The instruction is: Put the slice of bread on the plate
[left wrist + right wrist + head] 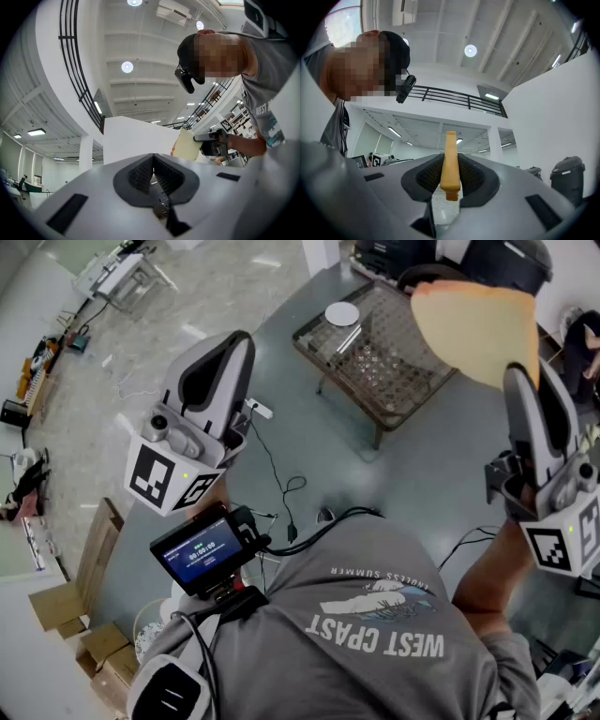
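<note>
Grey floor (422,474); plate (342,313) on mesh table (403,381)

A lab-like hall, with mezzanine railing (454,97), loose floor cables (267,454) and cardboard boxes (58,606).

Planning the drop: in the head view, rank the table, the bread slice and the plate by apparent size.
1. table
2. slice of bread, clamped in the right tongs near the camera, which inflates it
3. plate, far off on the table
True bread-versus-plate size is unsure.
</note>
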A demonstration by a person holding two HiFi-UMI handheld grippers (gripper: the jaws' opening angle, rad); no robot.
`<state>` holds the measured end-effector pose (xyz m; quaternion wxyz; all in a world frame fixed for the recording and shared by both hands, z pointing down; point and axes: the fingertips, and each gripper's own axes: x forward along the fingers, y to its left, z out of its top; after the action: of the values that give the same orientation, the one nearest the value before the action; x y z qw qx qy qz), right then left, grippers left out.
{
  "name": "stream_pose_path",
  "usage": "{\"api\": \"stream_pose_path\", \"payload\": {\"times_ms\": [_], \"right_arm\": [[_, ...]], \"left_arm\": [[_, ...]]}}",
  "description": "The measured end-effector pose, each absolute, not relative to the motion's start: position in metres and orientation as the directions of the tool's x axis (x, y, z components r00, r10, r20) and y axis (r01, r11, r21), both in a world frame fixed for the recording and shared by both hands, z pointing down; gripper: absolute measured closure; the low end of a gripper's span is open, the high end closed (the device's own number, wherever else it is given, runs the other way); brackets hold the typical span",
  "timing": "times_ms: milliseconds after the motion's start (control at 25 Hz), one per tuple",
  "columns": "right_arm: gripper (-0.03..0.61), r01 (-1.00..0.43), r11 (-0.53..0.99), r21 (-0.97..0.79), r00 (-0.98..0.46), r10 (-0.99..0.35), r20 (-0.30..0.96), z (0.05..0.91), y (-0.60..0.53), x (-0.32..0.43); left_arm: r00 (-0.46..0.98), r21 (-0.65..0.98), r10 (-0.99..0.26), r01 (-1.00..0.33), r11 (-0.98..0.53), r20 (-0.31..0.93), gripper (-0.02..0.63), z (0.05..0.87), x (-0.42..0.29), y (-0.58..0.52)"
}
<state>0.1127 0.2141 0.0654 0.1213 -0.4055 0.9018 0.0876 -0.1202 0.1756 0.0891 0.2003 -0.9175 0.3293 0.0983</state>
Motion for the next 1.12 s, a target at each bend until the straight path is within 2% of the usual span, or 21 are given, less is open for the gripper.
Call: {"api": "stream_pose_path", "payload": {"times_ms": [160, 1120], "right_arm": [[0.488, -0.785, 0.616, 0.066, -0.604, -0.737, -0.304, 0.066, 0.217, 0.121], [0.488, -0.774, 0.633, 0.009, -0.607, -0.737, -0.298, 0.072, 0.21, 0.122]], "left_arm": [[0.794, -0.316, -0.516, -0.604, -0.732, -0.323, 0.606, 0.086, -0.109, 0.166], [0.794, -0.301, -0.528, -0.604, -0.738, -0.301, 0.606, 0.096, -0.105, 0.16]]}}
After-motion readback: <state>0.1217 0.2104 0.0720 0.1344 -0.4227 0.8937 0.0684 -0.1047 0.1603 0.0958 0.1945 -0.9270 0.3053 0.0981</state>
